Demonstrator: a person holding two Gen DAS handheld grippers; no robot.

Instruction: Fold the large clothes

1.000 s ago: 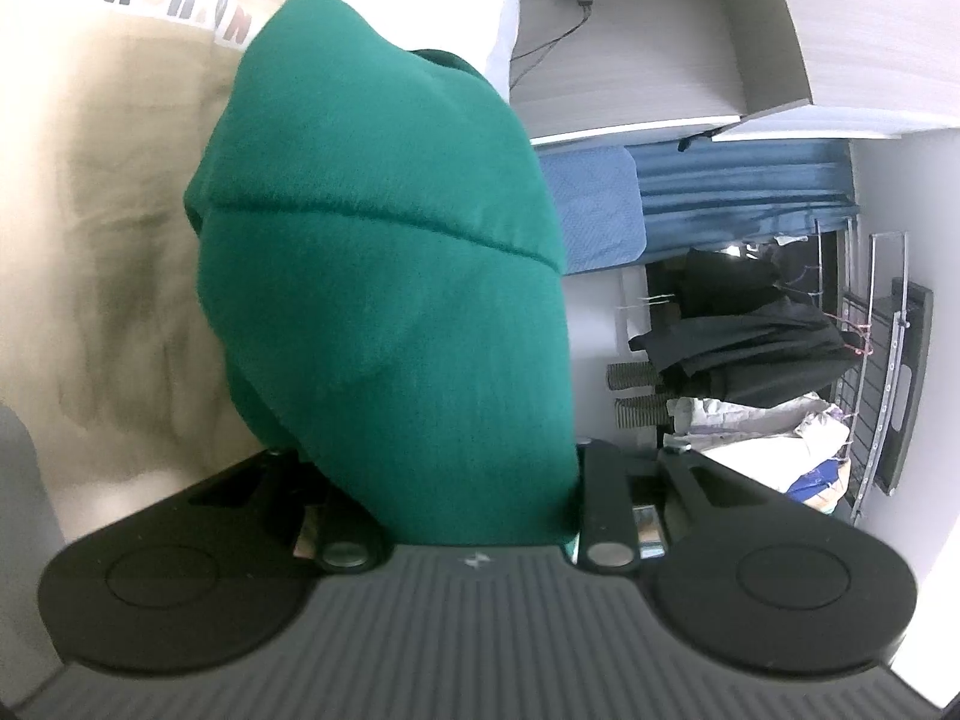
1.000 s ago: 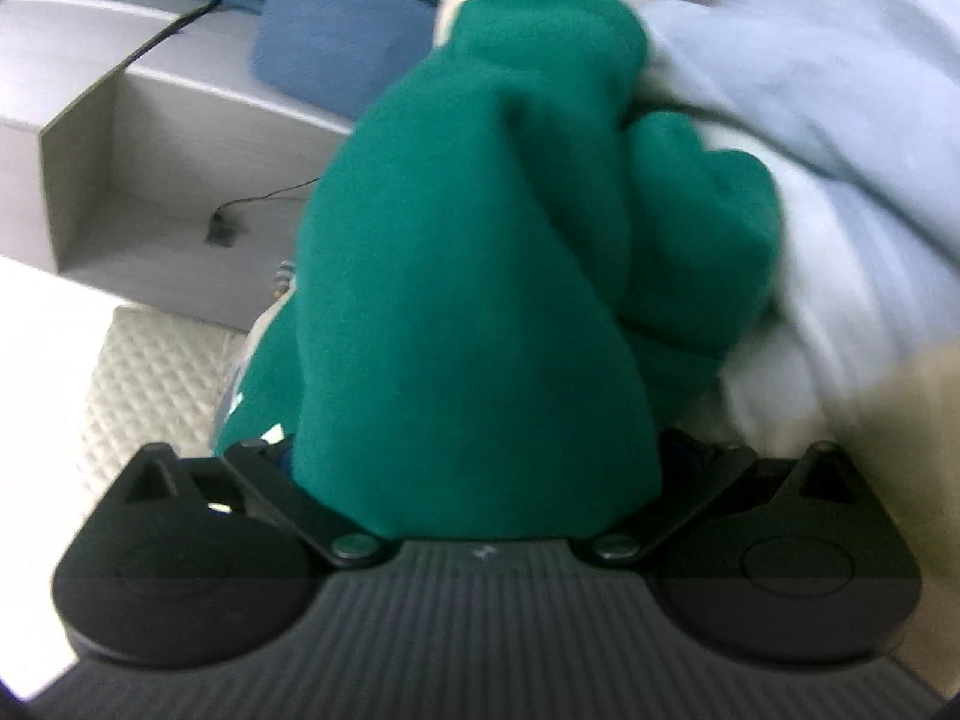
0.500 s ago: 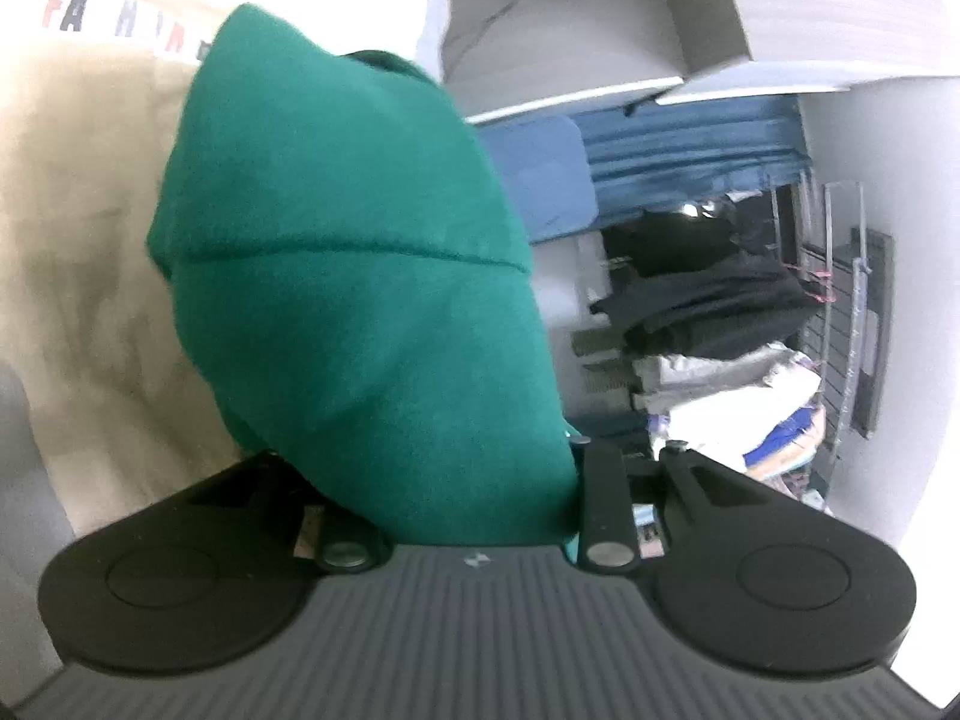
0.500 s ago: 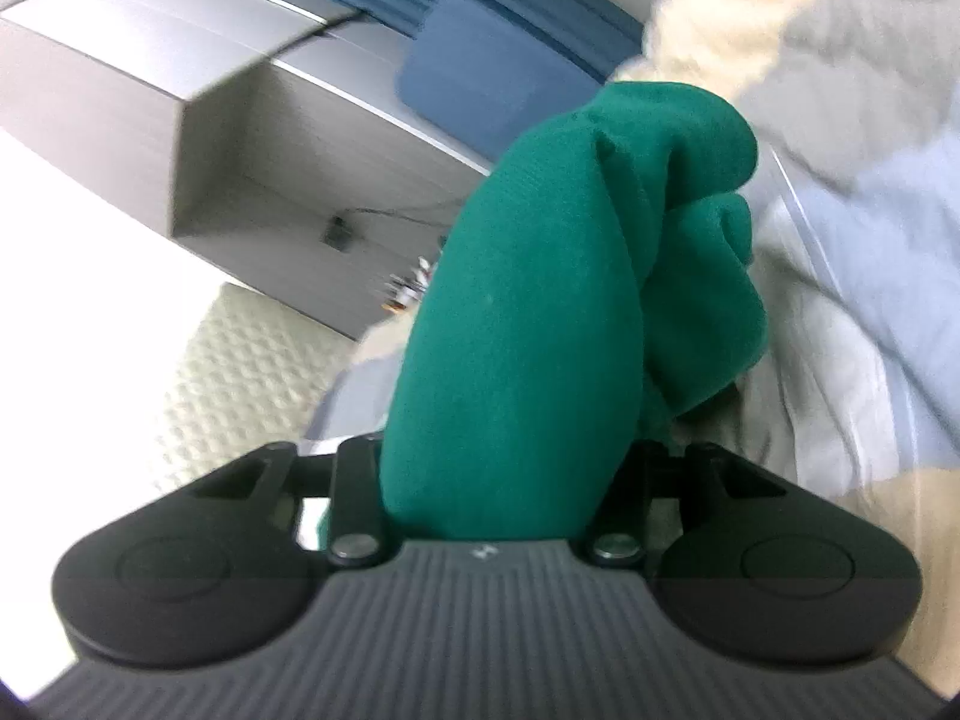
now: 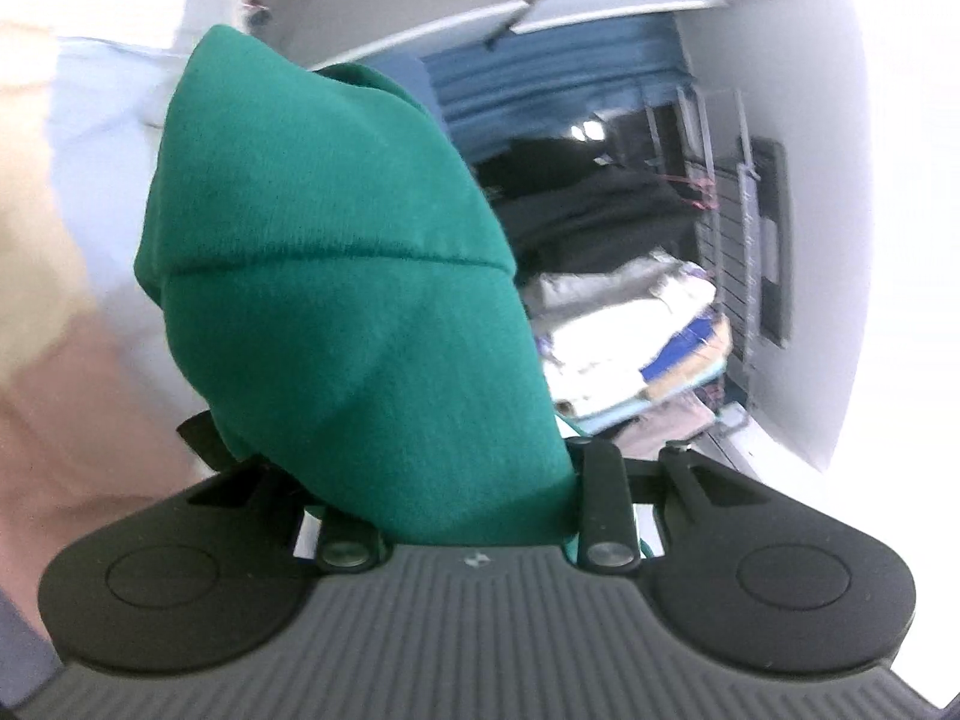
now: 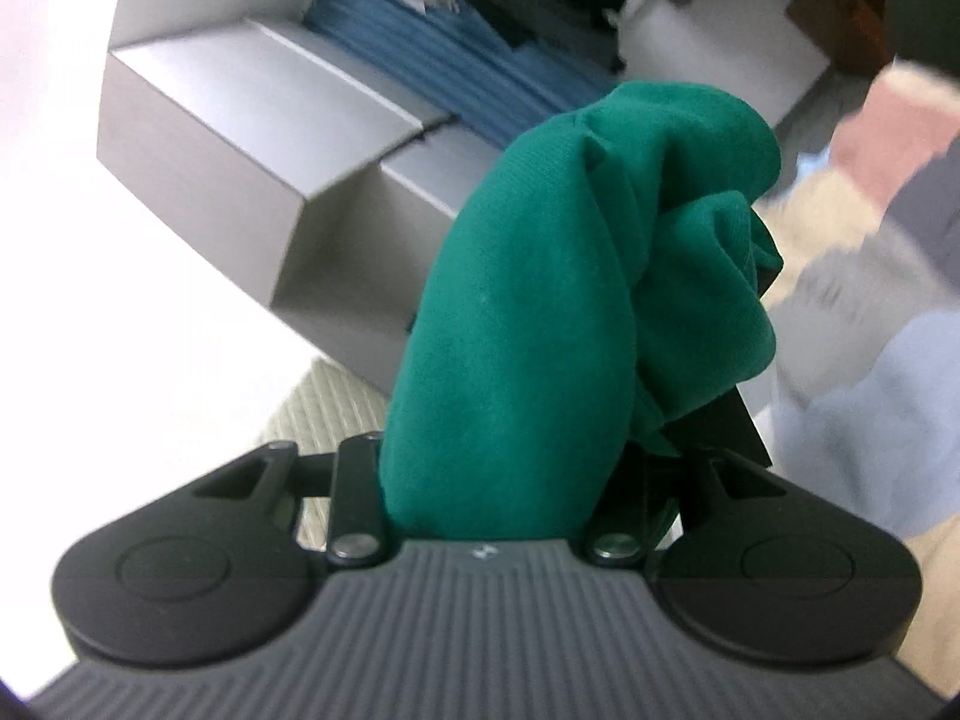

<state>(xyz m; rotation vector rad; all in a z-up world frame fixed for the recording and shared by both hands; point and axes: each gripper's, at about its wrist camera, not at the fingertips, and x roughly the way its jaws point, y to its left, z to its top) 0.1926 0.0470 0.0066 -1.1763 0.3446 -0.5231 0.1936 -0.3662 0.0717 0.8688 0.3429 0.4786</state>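
Note:
A thick green garment (image 5: 336, 210) is bunched over my left gripper (image 5: 372, 360), which is shut on a fold of it; the cloth hides both fingers apart from a black edge at the left. In the right wrist view, another bunched part of the same green garment (image 6: 540, 300) is draped over my right gripper (image 6: 570, 360), whose jaws are shut on it. One black right finger (image 6: 732, 420) shows under the cloth. Both grippers point level, above the bed.
A grey shelf unit (image 6: 240, 138) and a blue curtain (image 5: 552, 90) stand behind. A wire rack (image 5: 744, 228) holds dark clothes and a stack of folded clothes (image 5: 630, 348). Light blue and beige clothes (image 6: 870, 408) lie blurred at the right, and a quilted mat (image 6: 324, 402) lies below.
Both grippers have risen with the green garment in them. The right jaws went from wide to narrow on the cloth. The bed and the printed shirt have dropped out of view.

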